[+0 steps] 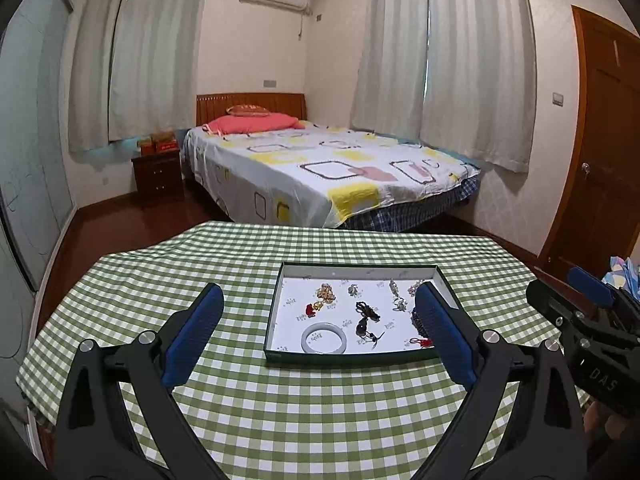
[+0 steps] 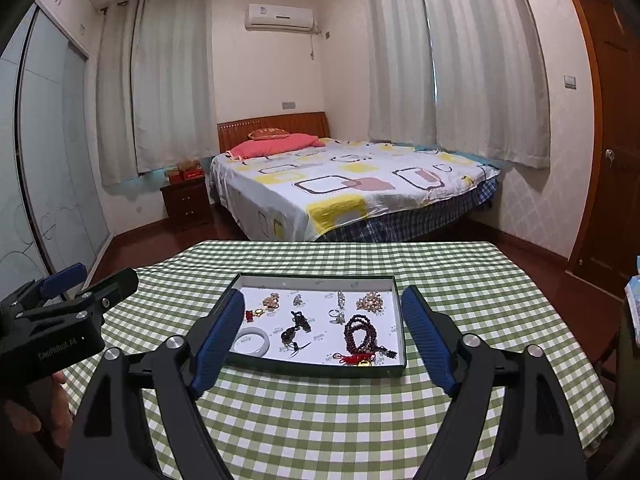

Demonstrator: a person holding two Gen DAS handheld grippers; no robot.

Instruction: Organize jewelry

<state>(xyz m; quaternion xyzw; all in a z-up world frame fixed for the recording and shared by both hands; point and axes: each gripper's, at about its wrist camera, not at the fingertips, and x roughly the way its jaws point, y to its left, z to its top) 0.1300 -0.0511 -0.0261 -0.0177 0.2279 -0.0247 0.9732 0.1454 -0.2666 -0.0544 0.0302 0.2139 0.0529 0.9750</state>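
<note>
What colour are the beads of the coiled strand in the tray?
Dark reddish-brown beads, with a red tassel; clearest in the right wrist view.

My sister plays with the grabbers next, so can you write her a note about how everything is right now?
Left gripper: open, holding nothing, above the checked tablecloth.
Right gripper: open, holding nothing, beside the left one.
Tray: in the middle of the table, with all the jewelry in it: white bangle front left, dark red bead bracelet front right, a ring, a dark pendant and small charms farther back.
Done: every piece in view lies inside the tray.
Left: they lie loose, so tidying them may remain.
</note>
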